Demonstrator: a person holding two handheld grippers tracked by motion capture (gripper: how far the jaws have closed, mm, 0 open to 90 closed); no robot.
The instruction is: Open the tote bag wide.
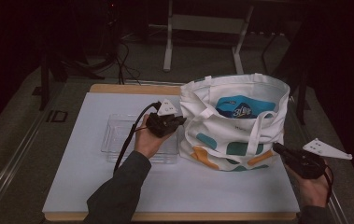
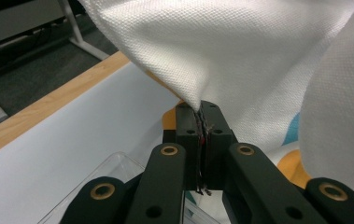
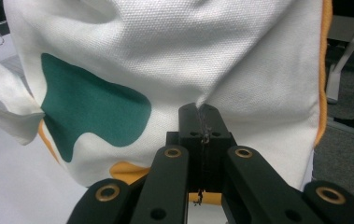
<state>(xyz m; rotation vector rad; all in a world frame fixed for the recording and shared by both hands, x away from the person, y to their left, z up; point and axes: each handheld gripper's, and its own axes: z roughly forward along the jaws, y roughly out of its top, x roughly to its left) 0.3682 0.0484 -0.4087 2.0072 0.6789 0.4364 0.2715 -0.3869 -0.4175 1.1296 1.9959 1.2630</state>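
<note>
Tote bag (image 1: 235,123) upright on the tabletop (image 1: 72,163), beside a clear tray (image 1: 114,135). Left claw (image 2: 201,116) and right claw (image 3: 201,116) each clamped on a fabric pinch. Risk: thin folds slipping free, bag toppling.

One white tote bag (image 1: 234,122), one clear plastic tray (image 1: 114,135) beside the left gripper (image 1: 180,120), one blue packet (image 1: 240,107), two grippers, right gripper (image 1: 277,148).

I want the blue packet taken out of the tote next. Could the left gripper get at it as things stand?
Probably not yet: the left gripper is shut on the tote bag, so it must let go first. The blue packet lies exposed in the open mouth.
</note>
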